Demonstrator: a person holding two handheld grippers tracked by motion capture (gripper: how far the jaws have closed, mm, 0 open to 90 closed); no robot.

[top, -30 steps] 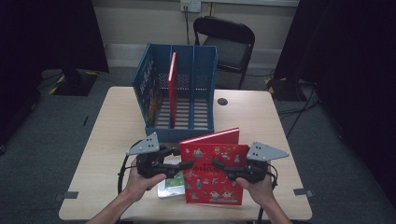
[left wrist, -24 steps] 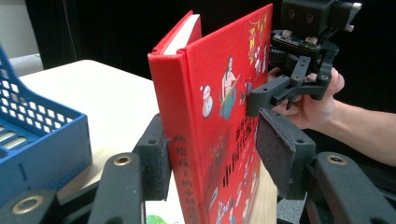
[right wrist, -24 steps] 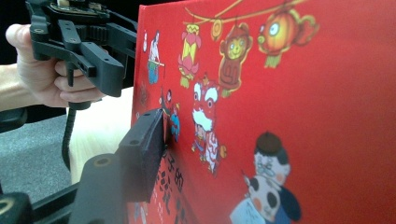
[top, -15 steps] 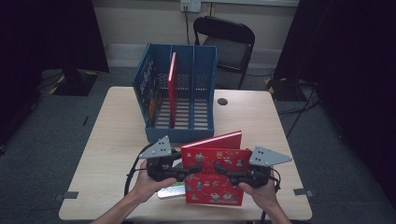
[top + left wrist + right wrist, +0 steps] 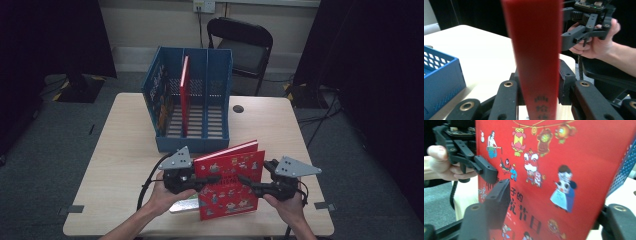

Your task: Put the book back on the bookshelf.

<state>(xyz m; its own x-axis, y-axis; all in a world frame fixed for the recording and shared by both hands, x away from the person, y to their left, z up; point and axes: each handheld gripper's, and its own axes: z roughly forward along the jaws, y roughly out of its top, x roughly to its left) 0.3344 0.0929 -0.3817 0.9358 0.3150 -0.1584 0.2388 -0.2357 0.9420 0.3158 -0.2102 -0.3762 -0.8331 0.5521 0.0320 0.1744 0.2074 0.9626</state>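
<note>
We hold a red picture book [image 5: 230,182] tilted up above the near part of the surface [image 5: 125,145], just in front of the blue crate [image 5: 192,107]. Its cover with cartoon figures and a lion mask faces up and toward us, as the right gripper view shows [image 5: 554,175].

The left hand-held gripper [image 5: 207,180] comes to the book from its left edge. In the left gripper view the red spine [image 5: 536,57] stands between the two black jaws, which have just been closing and now sit tight against both sides, so this one grips the book. The right hand-held gripper [image 5: 250,186] comes from the right edge. In its own view one jaw lies on the cover and the other jaw stays behind the book's far edge, but we cannot tell if the pads press on it.

Under the book, a thin item with a green part [image 5: 185,205] lies flat on the surface. The blue crate has several compartments. One red book [image 5: 185,92] stands upright in it, and another book with a colourful cover [image 5: 162,97] leans at its left wall.

The surface is a light wooden top with a small dark round thing [image 5: 238,108] near the far edge. Behind it stands a black folding chair [image 5: 245,47] by a pale wall. The floor is grey carpet [image 5: 45,150], and both sides of the room are dark.
</note>
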